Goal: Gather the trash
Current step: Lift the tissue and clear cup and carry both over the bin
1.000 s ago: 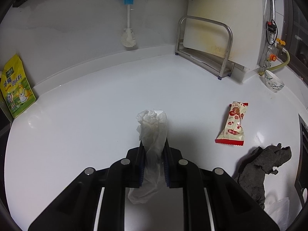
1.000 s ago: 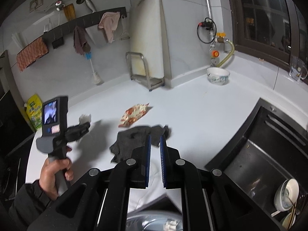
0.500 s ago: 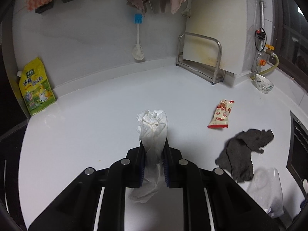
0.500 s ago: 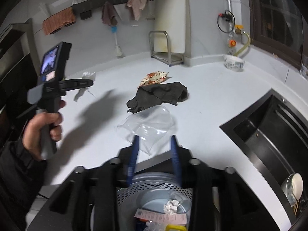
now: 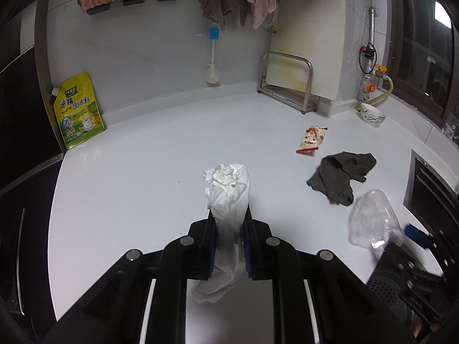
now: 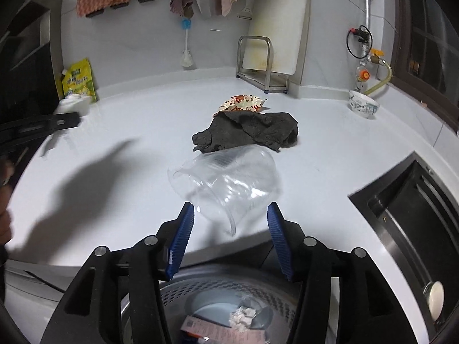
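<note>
My left gripper [image 5: 229, 218] is shut on a crumpled white tissue [image 5: 228, 189] and holds it above the white counter [image 5: 143, 172]. My right gripper [image 6: 231, 215] is open, its blue pads either side of a clear plastic cup [image 6: 229, 183] that lies tipped in mid-air or on the counter edge; I cannot tell which. The cup also shows in the left wrist view [image 5: 373, 223]. A red-patterned snack wrapper [image 6: 241, 104] lies behind a dark grey rag [image 6: 249, 134]. A grey perforated trash bin [image 6: 229, 309] with paper scraps sits below my right gripper.
A yellow seasoning pouch [image 5: 77, 111] leans at the back left. A metal rack [image 5: 287, 86] with a cutting board stands at the back. A small bowl [image 6: 363, 108] sits at the right by the pipes. A black sink [image 6: 407, 215] lies to the right.
My right gripper opened and the clear cup now lies loose between its pads. My left gripper rose and pulled back with the tissue.
</note>
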### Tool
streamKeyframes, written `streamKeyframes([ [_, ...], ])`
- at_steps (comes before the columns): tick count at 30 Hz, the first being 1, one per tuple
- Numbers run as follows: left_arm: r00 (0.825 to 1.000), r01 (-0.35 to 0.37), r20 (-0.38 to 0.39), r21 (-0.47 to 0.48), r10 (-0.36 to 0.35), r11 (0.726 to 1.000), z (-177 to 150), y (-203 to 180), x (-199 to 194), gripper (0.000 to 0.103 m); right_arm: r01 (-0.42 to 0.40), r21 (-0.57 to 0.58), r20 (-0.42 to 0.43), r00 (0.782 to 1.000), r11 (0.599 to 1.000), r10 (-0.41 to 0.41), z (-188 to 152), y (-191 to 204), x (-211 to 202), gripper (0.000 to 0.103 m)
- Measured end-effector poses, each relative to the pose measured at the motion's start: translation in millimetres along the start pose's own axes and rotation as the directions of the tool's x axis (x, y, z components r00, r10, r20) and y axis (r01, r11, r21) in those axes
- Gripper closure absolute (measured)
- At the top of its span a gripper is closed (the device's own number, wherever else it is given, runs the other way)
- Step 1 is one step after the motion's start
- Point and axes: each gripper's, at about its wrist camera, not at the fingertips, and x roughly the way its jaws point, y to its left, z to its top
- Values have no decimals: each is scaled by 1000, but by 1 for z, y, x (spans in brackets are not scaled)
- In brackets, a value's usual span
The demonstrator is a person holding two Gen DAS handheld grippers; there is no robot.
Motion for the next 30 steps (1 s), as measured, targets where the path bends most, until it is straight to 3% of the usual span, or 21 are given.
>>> streamKeyframes([
  [6, 1000, 7, 2, 18, -7, 1000, -16, -12, -17, 87, 51, 16, 2, 999, 999, -51, 9, 0, 22, 53],
  [9, 999, 28, -20, 7, -28, 1000, -26, -18, -21, 87, 51, 23, -3, 999, 998, -51, 10, -1, 26, 79],
  [12, 999, 39, -36, 10, -39, 999, -37, -30, -25, 87, 22, 40, -13, 1000, 999, -21, 9, -3, 27, 99],
  [21, 997, 58, -58, -1, -58, 998, -61, -54, -47, 87, -36, 113, 34, 999, 993, 32, -4, -15, 3, 99],
  [30, 996, 71, -58, 8, -70, 997, -83, -80, -74, 87, -40, 228, 86, 996, 973, 20, -46, -47, -66, 99],
])
